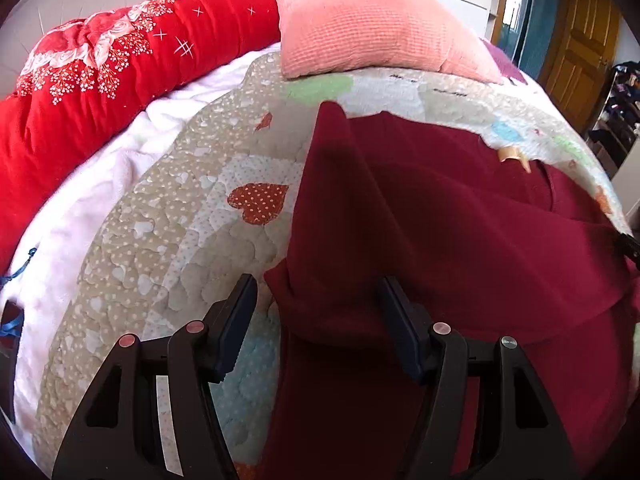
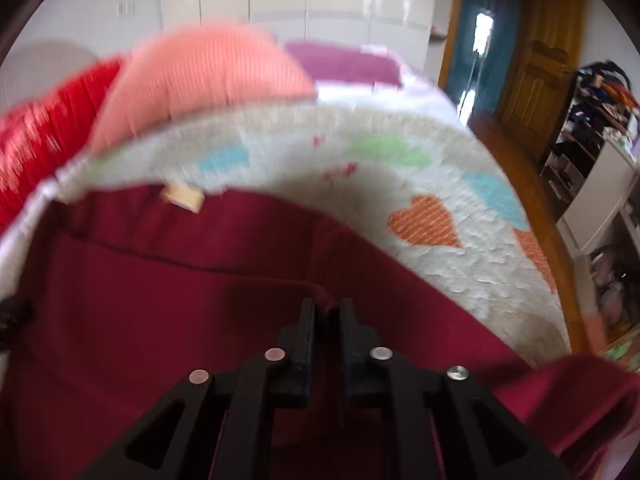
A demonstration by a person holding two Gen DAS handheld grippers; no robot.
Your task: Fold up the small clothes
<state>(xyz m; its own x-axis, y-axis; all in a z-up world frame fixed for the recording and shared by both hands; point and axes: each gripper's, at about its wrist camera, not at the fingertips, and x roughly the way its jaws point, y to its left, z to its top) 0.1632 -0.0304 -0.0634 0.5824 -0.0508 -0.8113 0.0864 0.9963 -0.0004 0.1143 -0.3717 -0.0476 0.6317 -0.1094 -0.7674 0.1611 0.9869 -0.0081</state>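
Note:
A dark maroon garment [image 1: 440, 220] lies spread on a heart-patterned quilt [image 1: 180, 220], with a tan label [image 1: 514, 156] at its far edge. My left gripper [image 1: 316, 292] stands open over the garment's left edge. A raised fold of the cloth sits between its fingers, and the left finger [image 1: 240, 308] is clear of the cloth. In the blurred right wrist view the maroon garment [image 2: 160, 280] fills the foreground, its label [image 2: 182, 196] at the far left. My right gripper [image 2: 327, 312] is shut on a small ridge of that cloth.
A pink pillow [image 1: 360, 28] and a rolled red floral blanket [image 1: 100, 80] lie along the far side of the bed, with white fleece [image 1: 80, 208] at the left. The quilt [image 2: 440, 184] ends at the right above a wooden floor. A wooden door [image 2: 536, 80] and cluttered shelves [image 2: 592, 128] stand beyond.

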